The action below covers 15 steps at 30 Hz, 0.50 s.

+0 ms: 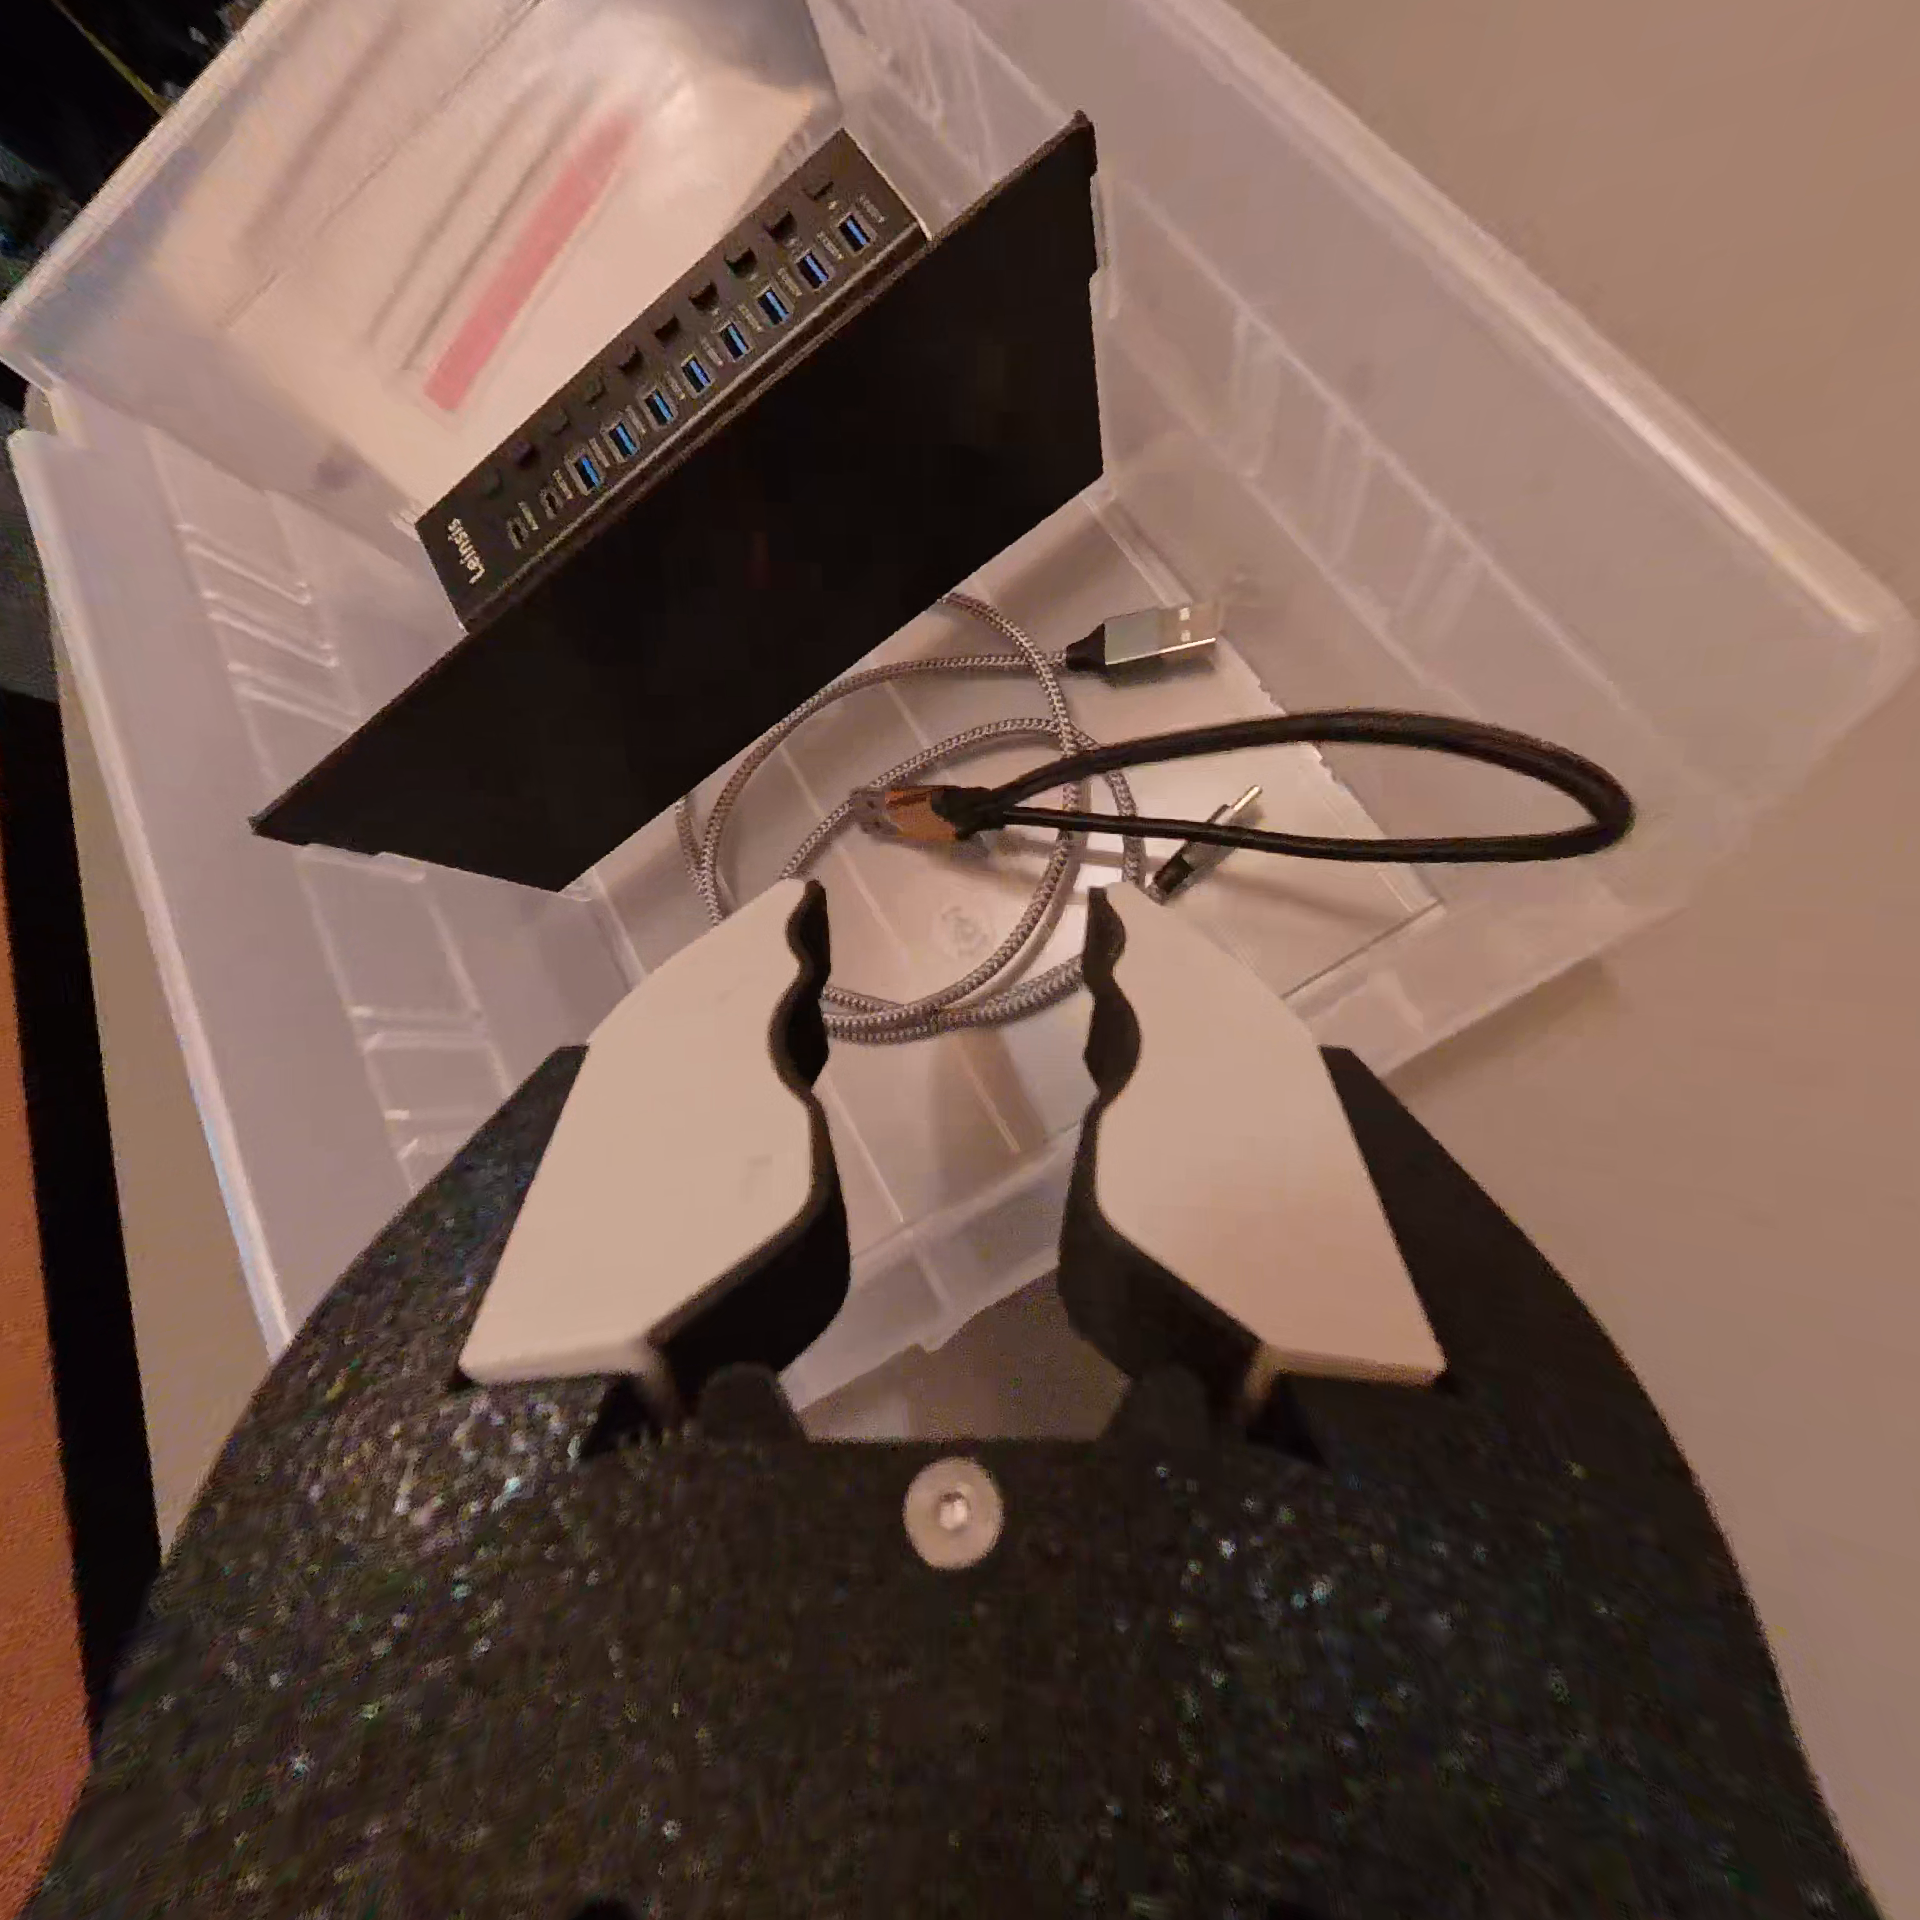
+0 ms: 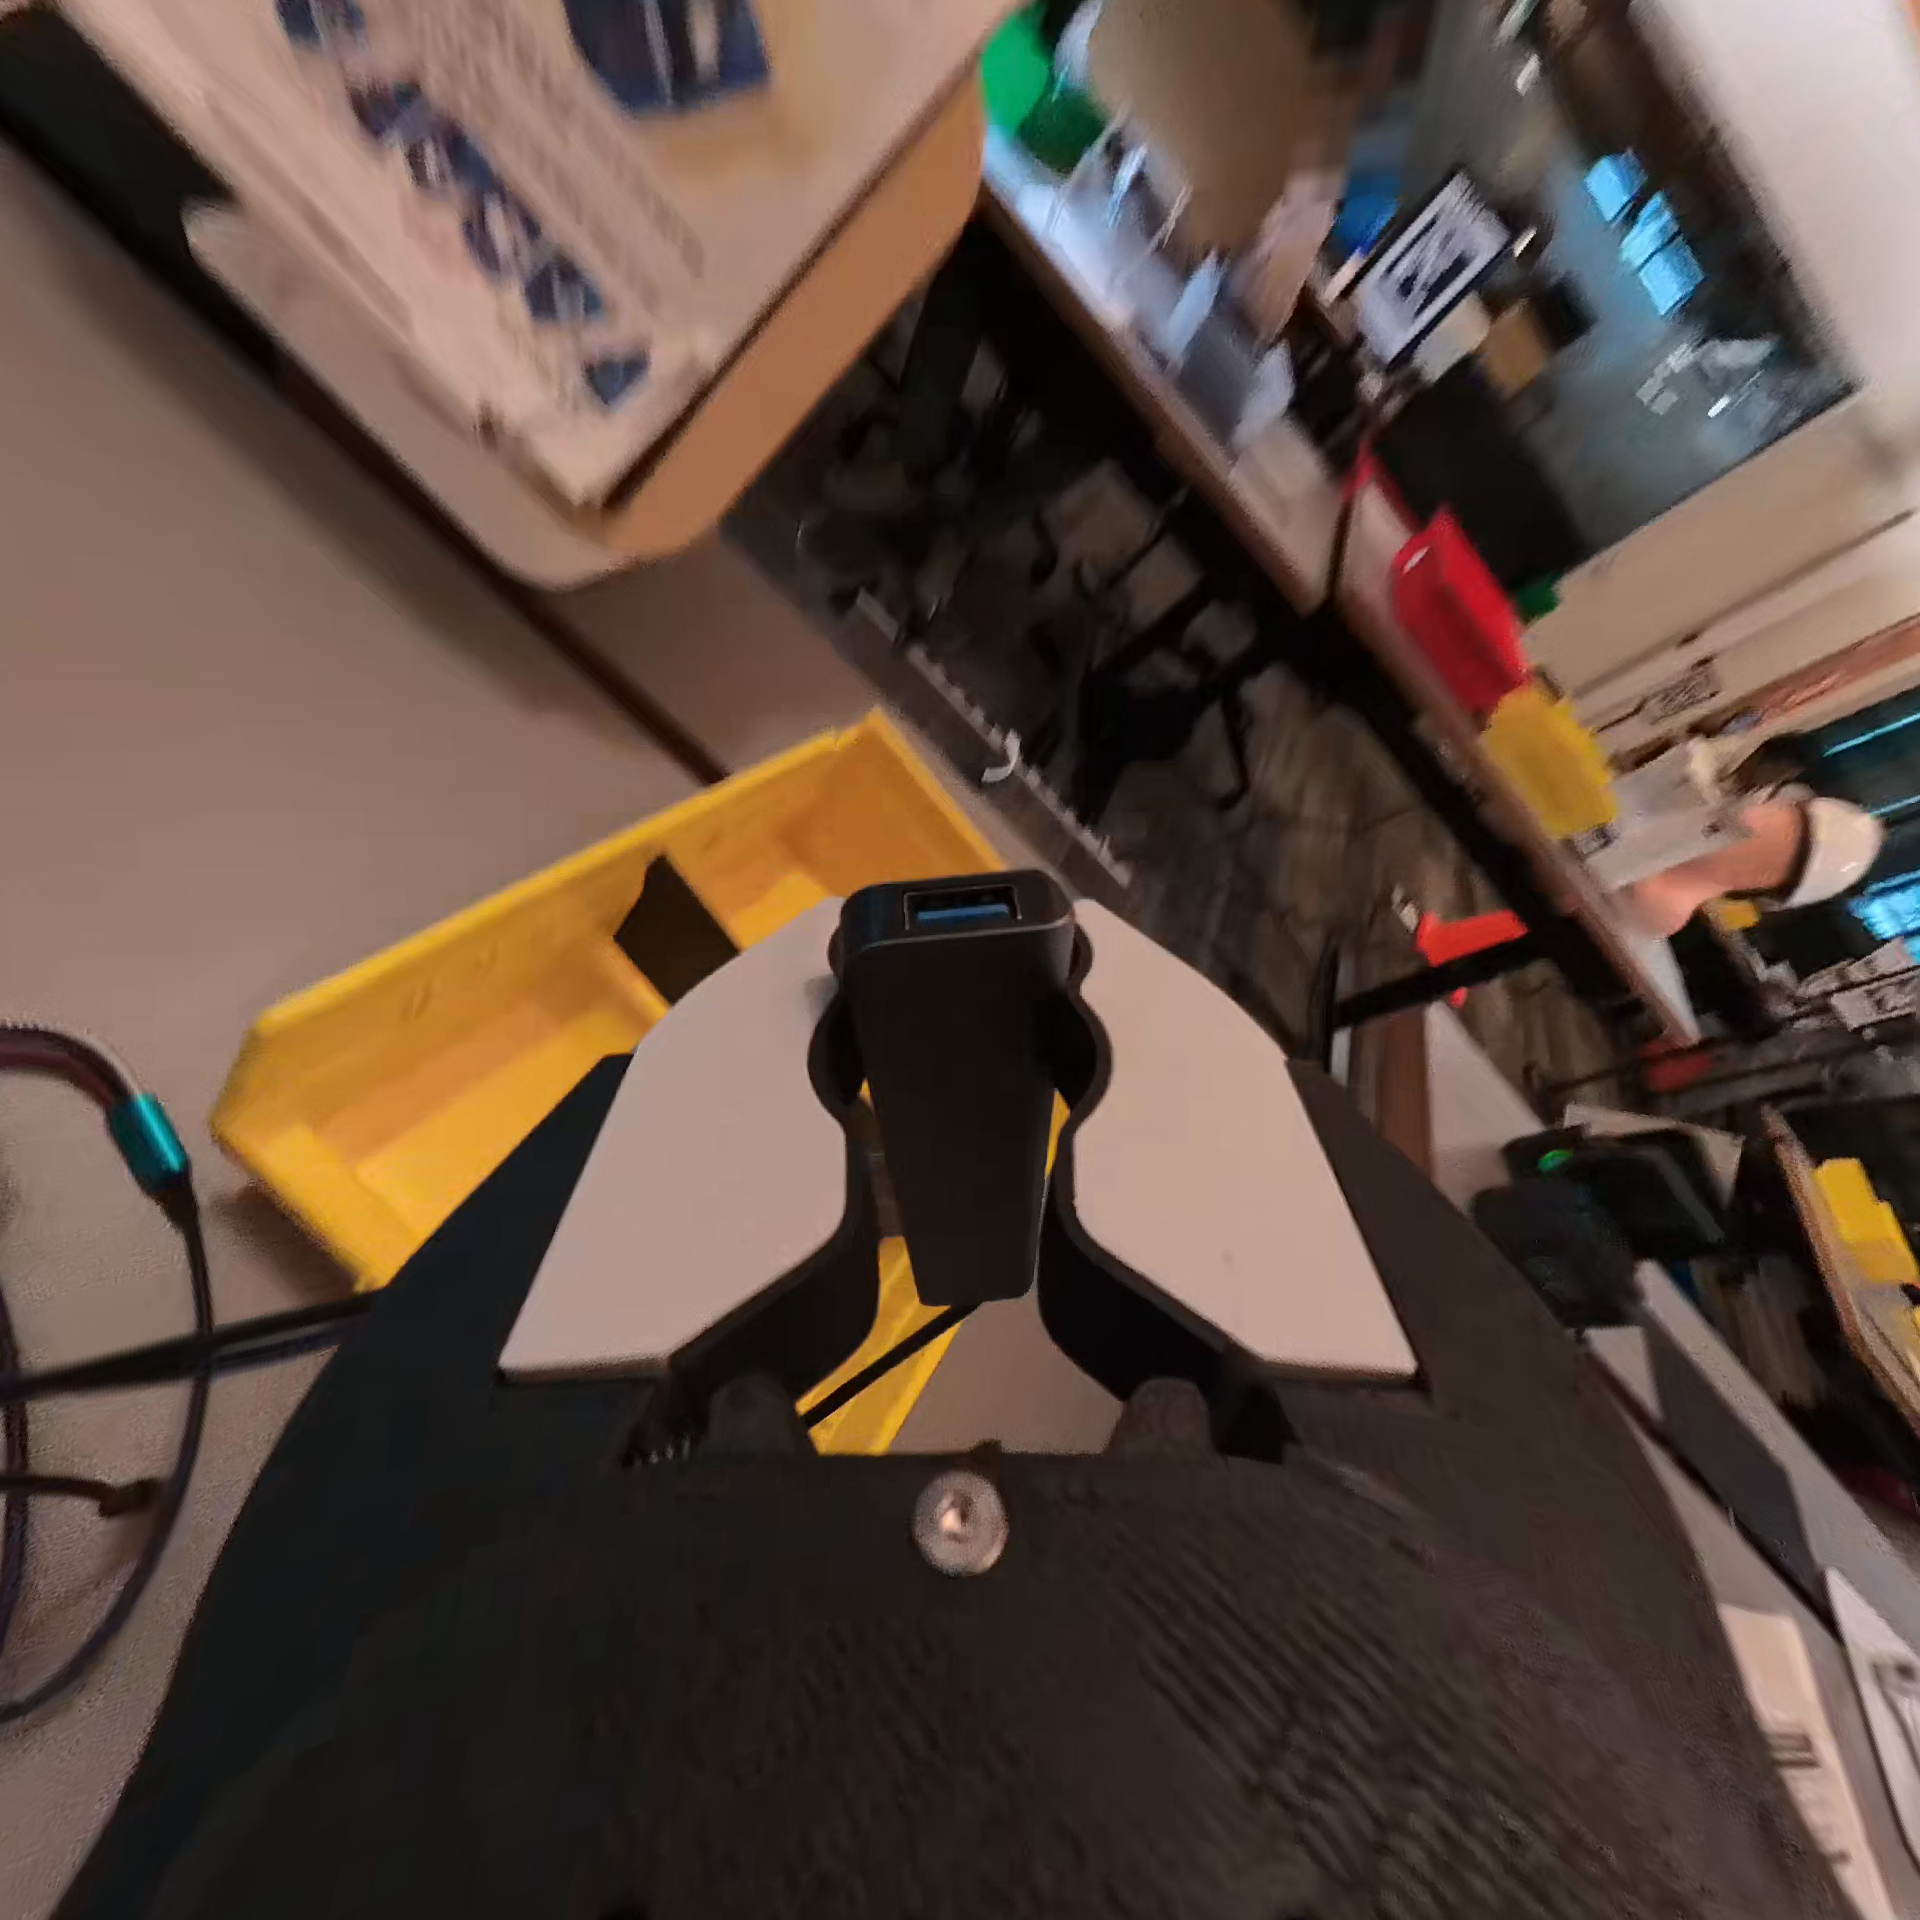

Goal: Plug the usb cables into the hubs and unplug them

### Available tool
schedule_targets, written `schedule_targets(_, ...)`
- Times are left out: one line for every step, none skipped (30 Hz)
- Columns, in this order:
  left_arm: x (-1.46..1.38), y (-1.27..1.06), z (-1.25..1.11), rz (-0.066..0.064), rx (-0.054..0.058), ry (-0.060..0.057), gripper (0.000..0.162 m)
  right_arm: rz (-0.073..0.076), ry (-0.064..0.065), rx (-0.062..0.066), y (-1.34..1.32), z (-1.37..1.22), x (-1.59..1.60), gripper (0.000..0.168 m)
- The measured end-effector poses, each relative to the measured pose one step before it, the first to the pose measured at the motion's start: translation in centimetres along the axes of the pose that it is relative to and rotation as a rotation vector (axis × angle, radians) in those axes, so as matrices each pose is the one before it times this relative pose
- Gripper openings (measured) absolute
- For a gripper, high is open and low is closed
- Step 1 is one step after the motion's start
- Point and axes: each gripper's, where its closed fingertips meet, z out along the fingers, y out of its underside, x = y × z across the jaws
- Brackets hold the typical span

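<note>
In the left wrist view, a long black USB hub with several blue ports sits on a black board propped inside a clear plastic bin. A grey braided cable with a silver USB plug and a short black cable with a gold plug lie on the bin floor. My left gripper is open and empty above the braided cable. In the right wrist view, my right gripper is shut on a small black USB hub, its blue port facing forward.
A yellow bin sits on the table behind the right gripper. A dark cable with a teal plug lies at the left. A cardboard box stands at the back. Cluttered shelves and a person's arm are at the right. Some 60 cm of space lies between my two pairs of fingers.
</note>
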Motion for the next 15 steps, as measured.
schedule_targets(0.217, 0.076, 0.038, -0.0053, -0.0065, 0.0130, 0.051, -0.0094, -0.0192, -0.0509, 1.884, 1.404, -0.965, 0.035)
schedule_targets(0.222, 0.041, -0.036, -0.0021, -0.0026, 0.0139, 0.054, -0.0075, -0.0183, -0.0451, 1.633, 1.407, -0.849, 0.034)
schedule_targets(0.237, -0.035, -0.126, -0.0024, 0.0019, 0.0148, 0.057, -0.0075, -0.0341, -0.0265, 1.200, 1.340, -0.936, 0.034)
schedule_targets(0.218, -0.093, -0.184, -0.0063, 0.0087, 0.0112, 0.061, 0.0028, -0.0418, -0.0217, 0.914, 1.219, -0.891, 0.034)
schedule_targets(0.209, -0.181, -0.288, -0.0089, 0.0148, 0.0116, 0.061, 0.0068, -0.0232, -0.0197, 0.694, 1.096, -0.523, 0.035)
schedule_targets(0.236, -0.232, -0.278, -0.0077, 0.0173, 0.0165, 0.061, 0.0002, -0.0316, -0.0228, 0.583, 1.028, -0.549, 0.034)
schedule_targets(0.241, -0.192, -0.182, -0.0055, 0.0137, 0.0166, 0.061, -0.0178, -0.0416, -0.0042, 0.247, 0.907, -0.683, 0.034)
schedule_targets(0.180, -0.063, -0.092, -0.0030, 0.0041, 0.0114, 0.061, -0.0345, -0.0690, 0.0224, -0.139, 0.709, -1.140, 0.034)
schedule_targets(0.154, 0.083, -0.044, -0.0002, -0.0049, 0.0064, 0.061, -0.0270, -0.0719, 0.0232, -0.230, 0.659, -1.226, 0.033)
schedule_targets(0.129, 0.136, 0.068, 0.0013, -0.0095, 0.0050, 0.062, -0.0282, -0.0551, 0.0072, -0.090, 0.671, -1.035, 0.033)
schedule_targets(0.151, 0.151, 0.123, 0.0007, -0.0099, 0.0062, 0.062, -0.0541, -0.0578, -0.0054, 0.061, 0.674, -1.137, 0.033)
schedule_targets(0.202, 0.151, 0.160, -0.0003, -0.0086, 0.0059, 0.062, -0.0729, -0.0453, -0.0207, 0.266, 0.684, -1.031, 0.033)
schedule_targets(0.221, 0.145, 0.199, -0.0003, -0.0063, 0.0040, 0.063, -0.0687, -0.0305, -0.0425, 0.571, 0.721, -0.803, 0.032)
schedule_targets(0.263, 0.143, 0.209, -0.0001, -0.0041, 0.0044, 0.063, -0.0406, -0.0320, -0.0568, 0.754, 0.740, -0.751, 0.029)
schedule_targets(0.275, 0.109, 0.186, 0.0012, -0.0036, 0.0073, 0.063, -0.0150, -0.0320, -0.0673, 0.855, 0.633, -0.631, 0.033)
